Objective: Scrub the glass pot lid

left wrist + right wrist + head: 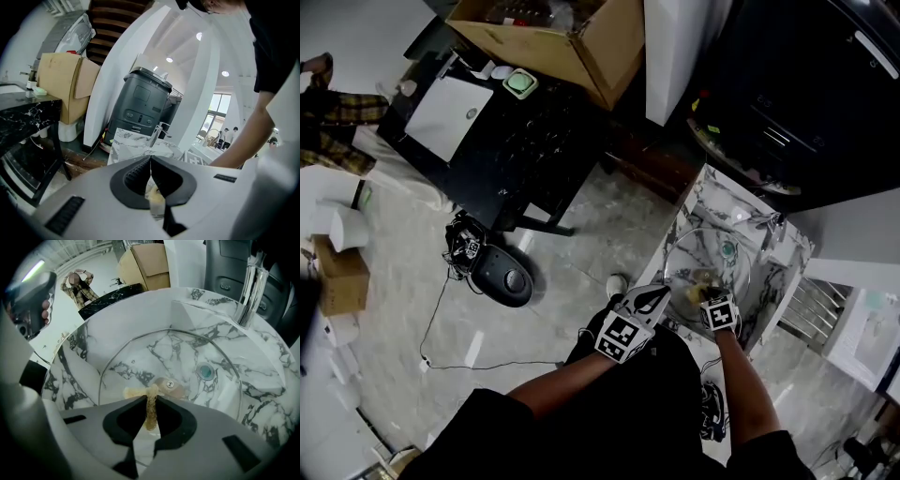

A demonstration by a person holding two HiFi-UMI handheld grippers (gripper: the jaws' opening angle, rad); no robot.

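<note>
The round glass pot lid (140, 357) lies tilted in the marble-patterned sink (89, 338), its metal rim and centre screw showing. My right gripper (150, 401) is shut on a yellow-brown scrub sponge (137, 391), which presses on the glass beside the centre screw. In the head view the lid (705, 262) sits in the sink (696, 199), with my right gripper (710, 298) over its near part. My left gripper (652, 302) is at the lid's near-left edge. In the left gripper view its jaws (151, 159) are closed on the thin lid rim (156, 210).
A chrome faucet (248, 287) stands at the sink's far side, above the drain (205, 371). A dark grey appliance (143, 105) is behind the sink. A cardboard box (572, 37), a black table (516, 141) and a black floor device (506, 277) with cables lie to the left.
</note>
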